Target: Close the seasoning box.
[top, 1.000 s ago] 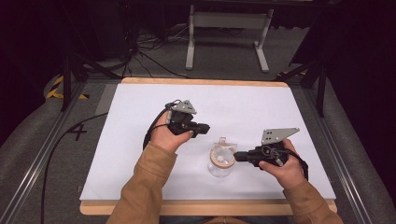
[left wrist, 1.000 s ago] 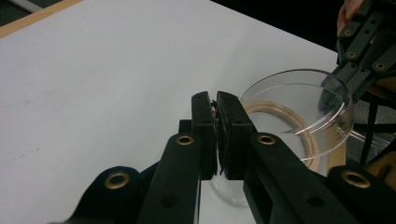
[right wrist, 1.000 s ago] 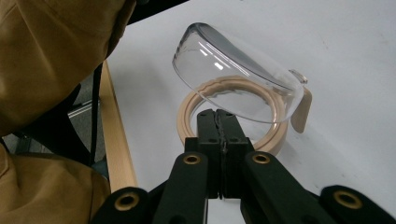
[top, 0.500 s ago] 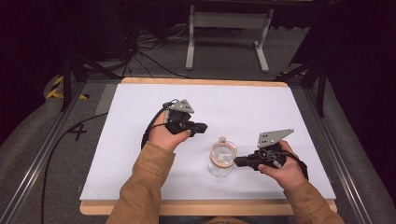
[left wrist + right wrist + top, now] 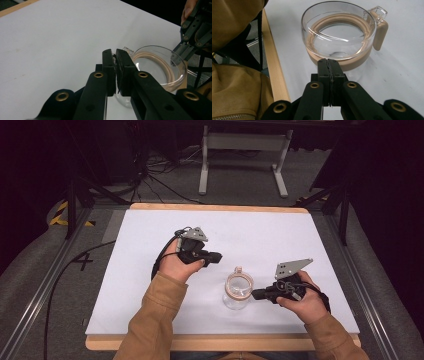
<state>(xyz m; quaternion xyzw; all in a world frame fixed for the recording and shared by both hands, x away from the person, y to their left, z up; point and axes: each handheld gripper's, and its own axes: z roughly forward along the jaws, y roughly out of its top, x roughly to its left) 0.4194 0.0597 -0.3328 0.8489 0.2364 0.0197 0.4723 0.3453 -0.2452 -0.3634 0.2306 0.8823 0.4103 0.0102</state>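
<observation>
Glass cup (image 5: pixel 237 290) sits low and right of centre in the high view, upright on the white table (image 5: pixel 150 270), tan band around it and a small handle (image 5: pixel 380 30) at the upper right of the right gripper view. My right gripper (image 5: pixel 256 294) is pressed shut on nothing, its tip just beside the cup's wall. My left gripper (image 5: pixel 216 255) is likewise closed and empty, near the cup at its upper left. To grip well, I judge I should first spread the right jaws, then straddle the rim, one jaw inside, and squeeze gently; glass will likely slip. The left could steady the handle side.
</observation>
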